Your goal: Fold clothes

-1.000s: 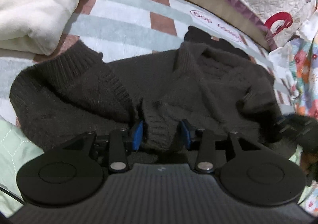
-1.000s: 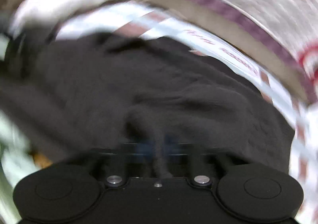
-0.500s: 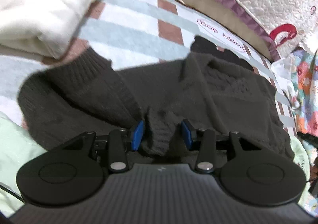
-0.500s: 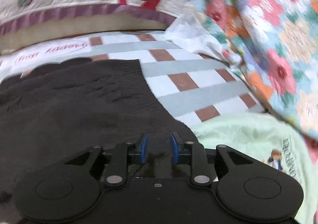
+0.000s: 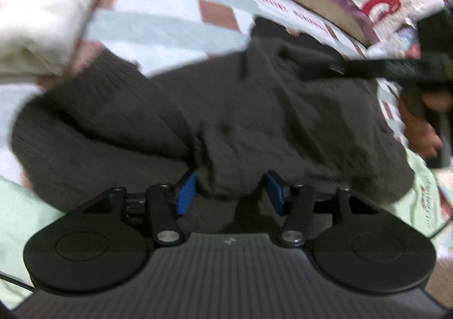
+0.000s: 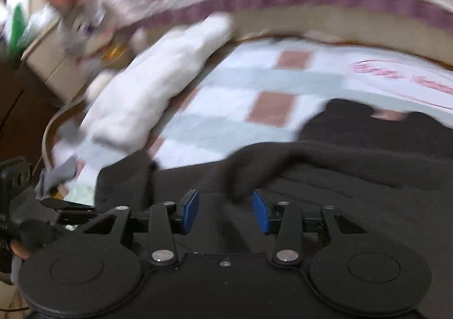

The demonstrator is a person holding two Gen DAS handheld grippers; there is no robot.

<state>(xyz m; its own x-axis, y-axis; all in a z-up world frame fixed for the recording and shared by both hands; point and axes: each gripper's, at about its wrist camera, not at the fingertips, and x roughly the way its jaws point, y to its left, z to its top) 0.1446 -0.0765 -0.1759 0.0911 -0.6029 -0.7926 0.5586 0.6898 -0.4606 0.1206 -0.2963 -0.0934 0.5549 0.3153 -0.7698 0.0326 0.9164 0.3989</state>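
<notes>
- A dark knit sweater (image 5: 226, 109) lies bunched across a checked bedspread (image 5: 170, 13), its length running left to right ahead of both tools.
- The left gripper (image 5: 230, 191) stands spread, a fold of knit bulging between its pads; the right gripper (image 6: 225, 210) gapes over the cloth.
- Only the right wrist view shows the white plush toy (image 6: 153, 83).

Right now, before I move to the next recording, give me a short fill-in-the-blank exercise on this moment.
1. The knit sweater is dark ____ in colour.
2. The pads of the left hand-held gripper are coloured ____.
3. The sweater lies on a ____ bedspread of white, grey-green and brown.
4. The folded plush blanket beside the sweater is ____.

Missing words: brown; blue; checked; white
</notes>
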